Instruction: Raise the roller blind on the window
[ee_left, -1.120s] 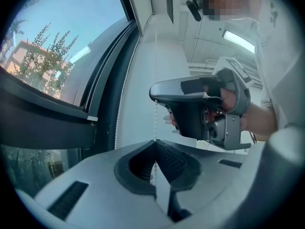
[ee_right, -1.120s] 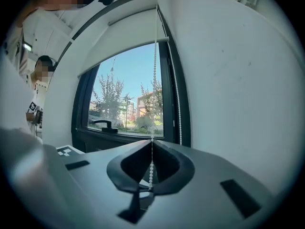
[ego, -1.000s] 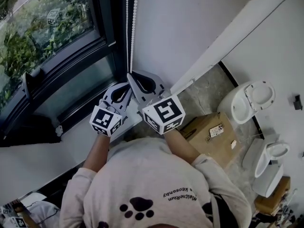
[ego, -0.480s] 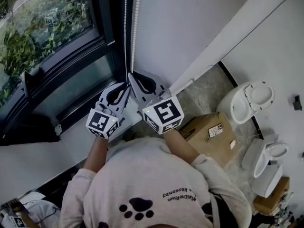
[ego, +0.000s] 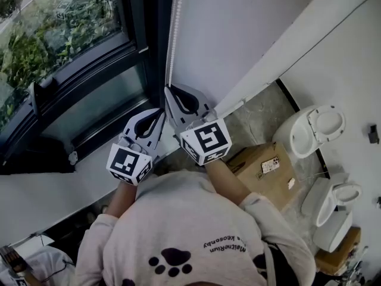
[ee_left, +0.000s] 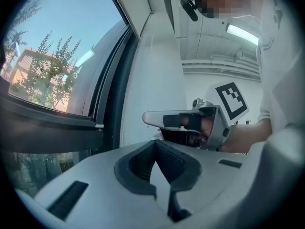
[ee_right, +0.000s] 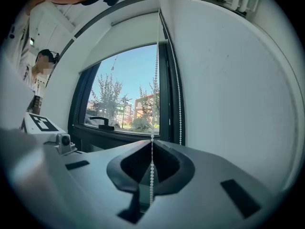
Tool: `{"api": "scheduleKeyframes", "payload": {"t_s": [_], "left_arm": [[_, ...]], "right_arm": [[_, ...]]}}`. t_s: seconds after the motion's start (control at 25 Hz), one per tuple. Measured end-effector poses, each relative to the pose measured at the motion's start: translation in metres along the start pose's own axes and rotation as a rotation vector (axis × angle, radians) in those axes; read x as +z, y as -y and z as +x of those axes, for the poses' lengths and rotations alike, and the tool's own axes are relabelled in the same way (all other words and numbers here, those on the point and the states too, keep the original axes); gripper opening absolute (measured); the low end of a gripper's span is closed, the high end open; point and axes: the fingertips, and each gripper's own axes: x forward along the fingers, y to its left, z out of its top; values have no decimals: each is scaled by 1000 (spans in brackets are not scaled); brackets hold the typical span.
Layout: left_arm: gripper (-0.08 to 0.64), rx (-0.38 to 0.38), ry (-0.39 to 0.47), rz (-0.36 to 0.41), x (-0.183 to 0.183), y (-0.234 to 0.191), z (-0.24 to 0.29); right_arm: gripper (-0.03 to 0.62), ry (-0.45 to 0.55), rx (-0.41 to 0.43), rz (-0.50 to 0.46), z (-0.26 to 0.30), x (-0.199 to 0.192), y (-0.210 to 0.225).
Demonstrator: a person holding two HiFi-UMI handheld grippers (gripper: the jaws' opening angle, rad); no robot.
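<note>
The white bead chain hangs along the dark window frame. My right gripper is shut on it, and one strand runs down through the closed notch of that gripper. The chain's second strand hangs free beside the wall. The roller blind covers only the top of the window. My left gripper sits just below and left of the right one. Its own view shows the left gripper shut with nothing visible between the jaws. The right gripper lies side-on just above it.
The dark window frame and its handle are at the left, above a white sill. A white wall stands right of the chain. On the floor behind are a cardboard box and two toilets.
My left gripper has slid a little down and toward the person. The right gripper has stayed shut on the chain at about the same height.
</note>
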Motion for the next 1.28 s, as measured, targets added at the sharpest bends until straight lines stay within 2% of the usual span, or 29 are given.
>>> {"api": "scheduleKeyframes", "payload": {"t_s": [0.12,0.2,0.24,0.44,0.56,0.64,0.84,1.28], "left_arm": [[7,17,-9,-8,5,4,-4],[6,39,-2,-5,11,3,-7],[6,50,4,-3,14,2,-9],[6,110,45,-29,29,-6,-18],[6,119,58,-23,38,-4,-20],[6,127,66,-13,43,-1,-21],[6,143,79,-14,51,6,-21],[6,177,73,28,52,12,-22]], "right_arm": [[20,-5,-25,-17,-2,-1,2],[113,4,-37,-21,-7,1,1],[132,14,-44,-24,-10,3,0],[132,54,-112,-38,-33,15,-1],[127,54,-129,-27,-42,17,-2],[78,49,-135,-28,-47,18,-3],[12,42,-111,-28,-56,20,-13],[9,65,-120,-92,-63,21,-26]]}}
